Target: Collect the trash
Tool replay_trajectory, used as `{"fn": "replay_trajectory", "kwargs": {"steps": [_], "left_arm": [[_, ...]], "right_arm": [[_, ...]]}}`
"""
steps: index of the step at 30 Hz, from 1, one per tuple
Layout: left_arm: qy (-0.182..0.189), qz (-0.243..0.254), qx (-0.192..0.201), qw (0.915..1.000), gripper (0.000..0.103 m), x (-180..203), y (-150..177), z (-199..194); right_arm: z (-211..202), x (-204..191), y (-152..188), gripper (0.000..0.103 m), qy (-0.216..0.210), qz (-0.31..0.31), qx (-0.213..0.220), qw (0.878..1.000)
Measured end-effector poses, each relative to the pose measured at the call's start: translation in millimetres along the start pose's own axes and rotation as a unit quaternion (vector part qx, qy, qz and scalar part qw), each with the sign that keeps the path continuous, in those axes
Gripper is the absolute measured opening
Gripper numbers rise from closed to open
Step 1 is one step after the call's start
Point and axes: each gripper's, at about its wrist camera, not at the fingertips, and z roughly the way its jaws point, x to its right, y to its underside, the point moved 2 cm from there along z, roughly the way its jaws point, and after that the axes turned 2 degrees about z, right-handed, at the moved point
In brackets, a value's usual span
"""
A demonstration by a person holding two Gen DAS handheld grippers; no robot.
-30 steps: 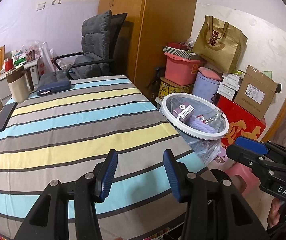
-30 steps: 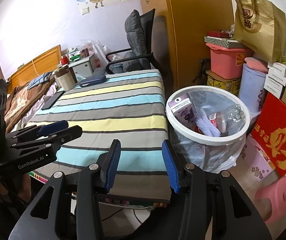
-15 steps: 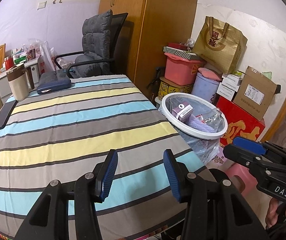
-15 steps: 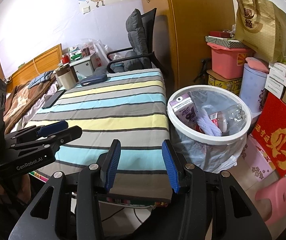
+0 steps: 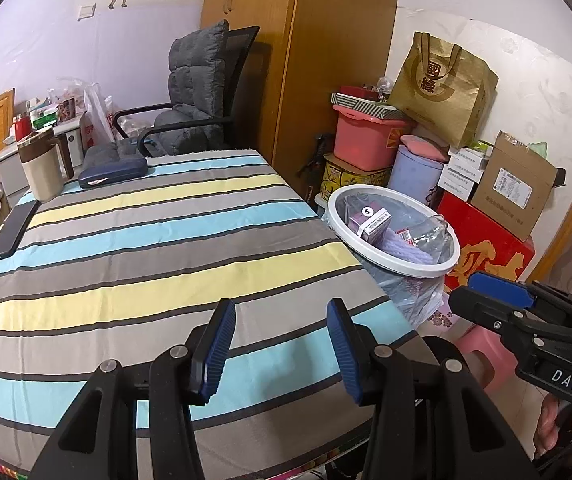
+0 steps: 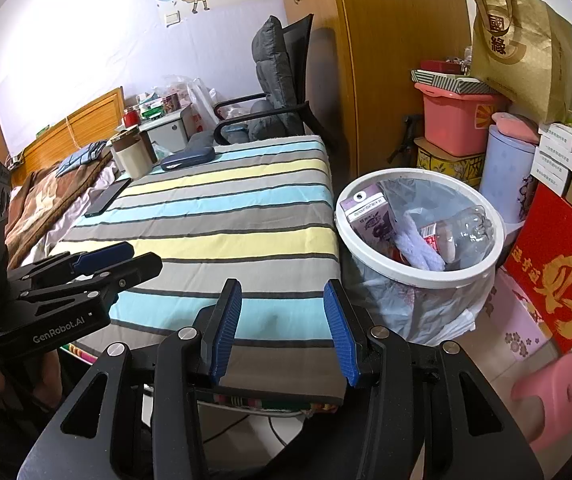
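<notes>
Blue-padded left gripper (image 5: pixel 279 344) and right gripper (image 6: pixel 281 326) hang apart, empty, unchanged; trash already fills the bin (image 6: pixel 482 268) at right.

Wide bare striped tablecloth (image 5: pixel 157 264) ahead, free passage. Obstacles only along far-left edge: mug (image 5: pixel 41 168), glasses case (image 5: pixel 111 172), phone (image 5: pixel 11 230). Bin (image 6: pixel 420 276) just beside right table edge (top open, half full).
</notes>
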Motion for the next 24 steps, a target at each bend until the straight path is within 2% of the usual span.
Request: {"fn": "replay_trajectory", "kwargs": {"steps": [24], "left_arm": [[-0.010,-0.008,-0.002,0.9999,0.047,-1.9,0.5,-0.4]], "right_arm": [[0.9,0.9,-0.4,0.045,-0.001,0.000,-0.002,1.000]]}}
